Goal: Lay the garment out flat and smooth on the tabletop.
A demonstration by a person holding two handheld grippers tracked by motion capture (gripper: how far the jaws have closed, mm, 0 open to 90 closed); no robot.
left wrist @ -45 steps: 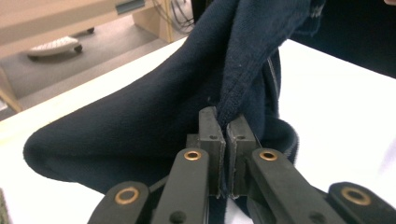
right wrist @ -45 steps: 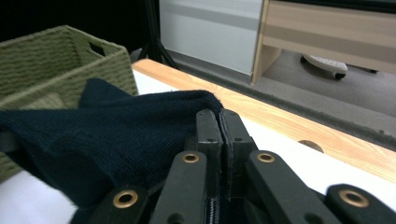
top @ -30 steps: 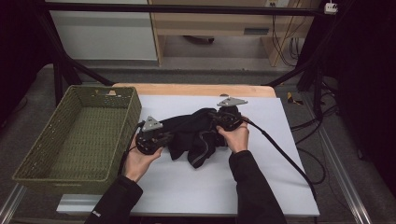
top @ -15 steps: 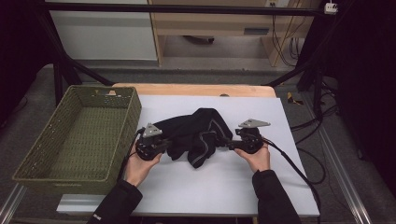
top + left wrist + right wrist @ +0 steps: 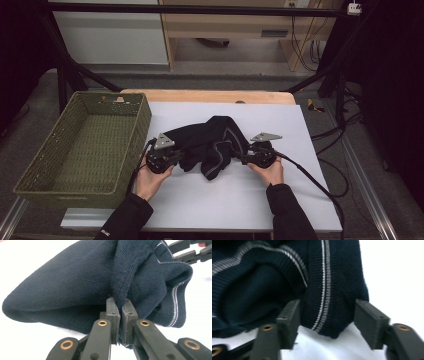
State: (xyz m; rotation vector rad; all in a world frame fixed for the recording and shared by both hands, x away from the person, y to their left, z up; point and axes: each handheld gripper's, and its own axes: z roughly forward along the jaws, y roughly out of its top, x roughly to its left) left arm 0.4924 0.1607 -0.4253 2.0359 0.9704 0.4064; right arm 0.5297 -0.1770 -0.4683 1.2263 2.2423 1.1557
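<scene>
dark knit garment (image 5: 212, 145) bunched mid-bench (image 5: 300, 125). left tool (image 5: 119, 305) clenched on a fold. right tool (image 5: 325, 315) just been closing around striped hem, not pinching yet. could easily slip out if pulled early.

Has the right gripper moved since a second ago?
Yes. The right gripper has come off the top of the dark sweater, toward the table's near edge; its jaws have been closing around a striped hem.

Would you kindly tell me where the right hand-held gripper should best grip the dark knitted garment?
Probably the striped ribbed edge of the garment, approached from its right, low over the table. That fold already hangs between the right hand-held gripper's open jaws.
</scene>
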